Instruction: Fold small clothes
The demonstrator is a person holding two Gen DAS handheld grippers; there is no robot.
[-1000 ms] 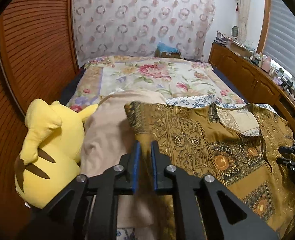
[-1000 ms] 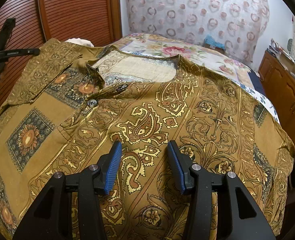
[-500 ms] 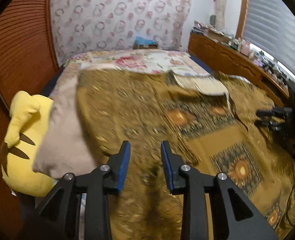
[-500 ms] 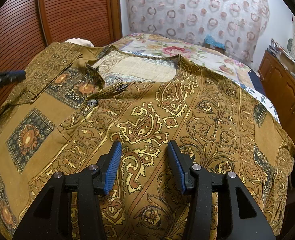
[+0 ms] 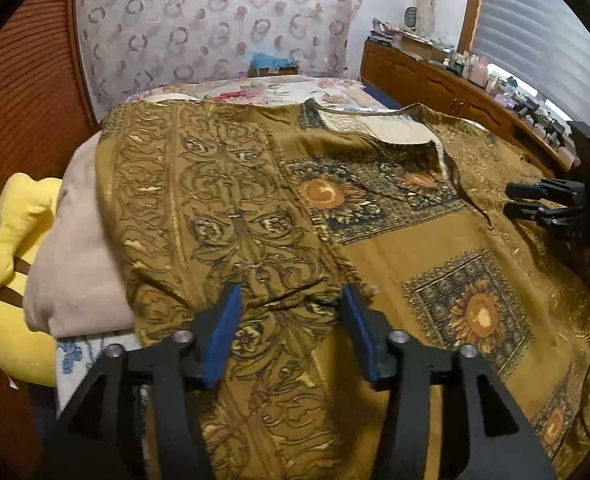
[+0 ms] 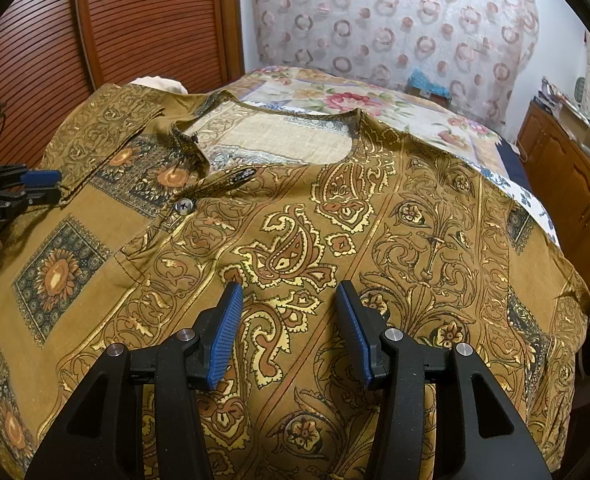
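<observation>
A mustard-gold patterned shirt (image 5: 375, 216) with sunflower squares and paisley lies spread on the bed, collar at the far side. Its left sleeve is folded in over the body. It fills the right wrist view (image 6: 303, 224), with a grey button (image 6: 184, 205) at the placket. My left gripper (image 5: 289, 312) is open and empty, just above the folded sleeve. My right gripper (image 6: 289, 308) is open and empty over the shirt's right side. In the left wrist view the right gripper (image 5: 535, 200) shows at the right edge. In the right wrist view the left gripper (image 6: 35, 188) shows at the left edge.
A yellow plush toy (image 5: 15, 280) and a beige cloth (image 5: 75, 260) lie left of the shirt. A floral bedspread (image 5: 263, 92) covers the far bed. A wooden slatted door (image 6: 143, 20) stands at left, a wooden cabinet (image 5: 435, 88) with clutter along the right.
My left gripper, nearly closed a second ago, has opened wide and swung right over the shirt, and the left sleeve now lies folded over the body. The right gripper has stayed still and open.
</observation>
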